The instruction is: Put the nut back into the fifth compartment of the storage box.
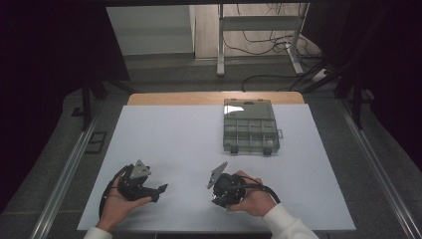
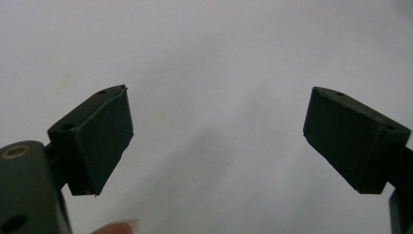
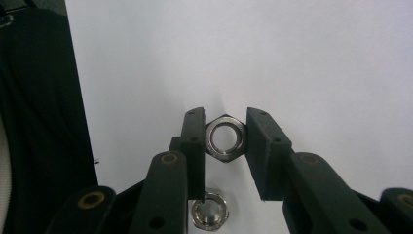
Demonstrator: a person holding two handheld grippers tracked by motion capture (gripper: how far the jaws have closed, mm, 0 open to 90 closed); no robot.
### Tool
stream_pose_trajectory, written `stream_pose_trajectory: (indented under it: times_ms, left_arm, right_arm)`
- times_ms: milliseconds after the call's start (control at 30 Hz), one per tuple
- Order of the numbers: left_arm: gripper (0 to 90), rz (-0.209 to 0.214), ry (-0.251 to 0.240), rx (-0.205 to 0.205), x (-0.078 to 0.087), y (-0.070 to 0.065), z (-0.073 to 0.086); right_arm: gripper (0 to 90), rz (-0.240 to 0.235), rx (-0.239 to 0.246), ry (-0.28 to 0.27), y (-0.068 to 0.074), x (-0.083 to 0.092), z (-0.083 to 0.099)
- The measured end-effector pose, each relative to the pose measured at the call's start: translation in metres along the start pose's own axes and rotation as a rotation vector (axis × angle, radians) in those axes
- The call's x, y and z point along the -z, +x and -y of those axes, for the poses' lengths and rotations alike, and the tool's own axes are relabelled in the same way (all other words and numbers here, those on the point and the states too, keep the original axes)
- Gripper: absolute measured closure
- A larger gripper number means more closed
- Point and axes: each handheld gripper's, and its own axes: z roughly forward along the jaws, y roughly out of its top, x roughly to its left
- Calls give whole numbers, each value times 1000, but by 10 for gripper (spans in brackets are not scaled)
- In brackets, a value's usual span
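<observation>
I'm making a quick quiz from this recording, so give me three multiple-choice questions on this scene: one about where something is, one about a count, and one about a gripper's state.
1. Where on the white table is the clear compartment box?
A. at the far side, right of the middle
B. beside the left gripper
C. at the near left corner

2. How many steel hex nuts show in the right gripper view?
A. one
B. two
C. four

3. What is the right gripper doing?
A. standing wide open
B. shut on a nut
C. holding the box lid

Answers:
1 A, the high view shows the box far from both hands.
2 B, the held nut and a loose nut below it.
3 B, both jaws press on the nut's flats.
</observation>
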Motion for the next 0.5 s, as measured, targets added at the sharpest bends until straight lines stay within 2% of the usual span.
stream_pose_trajectory:
  times_ms: [500]
  left_arm:
    - [107,-2,0,5,0,0,0]
  right_arm:
    - [708,23,-52,-30,-16,9,-6]
